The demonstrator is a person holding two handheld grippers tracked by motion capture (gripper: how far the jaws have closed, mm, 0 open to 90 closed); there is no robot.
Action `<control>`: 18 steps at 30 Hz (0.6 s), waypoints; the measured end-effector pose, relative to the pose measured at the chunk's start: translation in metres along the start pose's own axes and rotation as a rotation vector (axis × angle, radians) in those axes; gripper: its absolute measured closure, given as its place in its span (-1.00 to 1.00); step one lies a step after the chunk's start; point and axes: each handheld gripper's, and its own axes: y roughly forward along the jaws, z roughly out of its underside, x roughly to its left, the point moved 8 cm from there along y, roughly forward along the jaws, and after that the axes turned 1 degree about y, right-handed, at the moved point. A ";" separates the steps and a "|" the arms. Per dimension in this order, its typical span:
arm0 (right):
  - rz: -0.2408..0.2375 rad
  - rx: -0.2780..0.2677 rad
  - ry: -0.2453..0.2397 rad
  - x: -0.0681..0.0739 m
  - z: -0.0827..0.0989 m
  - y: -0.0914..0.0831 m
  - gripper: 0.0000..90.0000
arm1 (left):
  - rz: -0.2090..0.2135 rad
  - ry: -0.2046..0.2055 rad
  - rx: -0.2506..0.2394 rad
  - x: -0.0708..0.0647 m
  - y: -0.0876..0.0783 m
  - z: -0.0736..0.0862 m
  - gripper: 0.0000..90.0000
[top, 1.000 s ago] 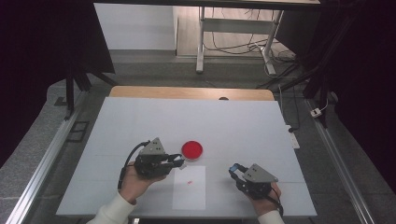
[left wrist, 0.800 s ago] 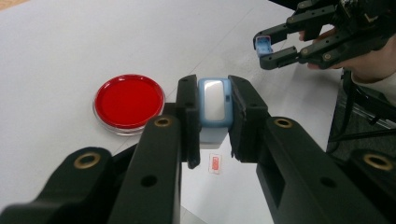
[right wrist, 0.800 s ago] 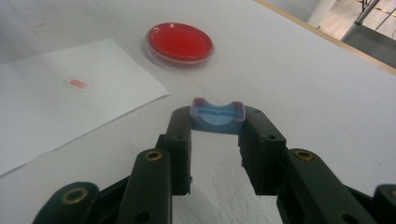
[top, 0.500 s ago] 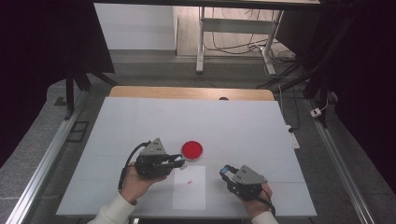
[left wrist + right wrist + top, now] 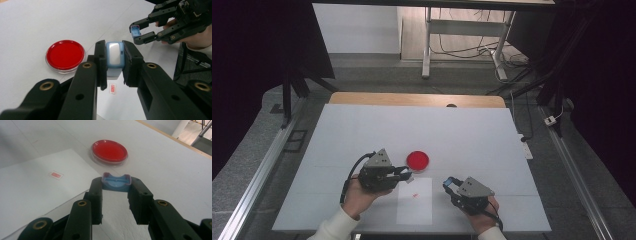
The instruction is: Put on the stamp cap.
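White worktop [image 5: 362,130], paper sheet [image 5: 414,210] near its front edge, red dish [image 5: 417,160] just beyond. Left claw [image 5: 115,62] clamped on blue stamp body [image 5: 114,56], above the sheet beside the dish. Right claw [image 5: 116,188] pinches blue cap [image 5: 116,183], well apart to the right.

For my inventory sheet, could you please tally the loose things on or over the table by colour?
Red: 1, the round dish
Blue: 2, the stamp body and the cap
White: 1, the paper sheet
Total: 4
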 end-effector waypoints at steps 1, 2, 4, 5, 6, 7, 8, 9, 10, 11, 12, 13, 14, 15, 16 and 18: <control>0.004 0.004 -0.002 0.001 0.000 0.000 0.44 | 0.001 0.001 0.000 0.000 0.000 0.000 0.67; -0.001 0.004 -0.005 0.002 -0.001 0.001 0.44 | 0.001 0.001 0.000 0.000 0.000 0.000 0.67; -0.004 0.002 -0.005 0.004 -0.002 0.003 0.44 | 0.002 0.001 0.000 -0.001 0.001 0.000 0.67; -0.005 0.005 -0.009 0.006 -0.002 0.004 0.44 | 0.004 0.000 -0.001 -0.001 0.001 0.000 0.67; -0.009 -0.002 -0.008 0.007 -0.003 0.006 0.44 | 0.005 0.000 -0.001 -0.001 0.001 0.000 0.67; -0.011 0.006 -0.013 0.009 -0.003 0.007 0.44 | 0.005 -0.001 -0.002 -0.001 0.001 0.000 0.67; -0.016 0.005 -0.014 0.010 -0.004 0.008 0.44 | 0.005 -0.001 -0.002 -0.001 0.001 0.000 0.67; -0.016 0.006 -0.019 0.012 -0.004 0.009 0.44 | 0.005 -0.002 -0.003 -0.001 0.001 0.000 0.67; -0.020 0.005 -0.020 0.013 -0.004 0.010 0.44 | 0.005 -0.002 -0.004 -0.001 0.001 0.000 0.67; -0.022 0.002 -0.020 0.015 -0.005 0.011 0.44 | 0.005 -0.003 -0.004 -0.001 0.001 0.000 0.67; -0.027 0.003 -0.019 0.016 -0.006 0.011 0.44 | 0.005 -0.003 -0.005 -0.001 0.001 -0.001 0.67; -0.028 -0.001 -0.021 0.017 -0.006 0.012 0.44 | 0.005 -0.002 -0.006 -0.001 0.000 -0.001 0.67; -0.028 -0.001 -0.020 0.018 -0.007 0.012 0.44 | 0.005 -0.002 -0.006 -0.001 0.000 -0.001 0.67; -0.029 -0.003 -0.024 0.018 -0.007 0.013 0.44 | 0.005 -0.002 -0.006 -0.001 0.001 -0.001 0.67; -0.031 -0.003 -0.024 0.019 -0.008 0.013 0.44 | 0.005 -0.002 -0.006 -0.001 0.001 -0.001 0.67; -0.034 -0.004 -0.027 0.021 -0.008 0.014 0.44 | 0.004 0.000 -0.006 -0.001 0.001 -0.001 0.67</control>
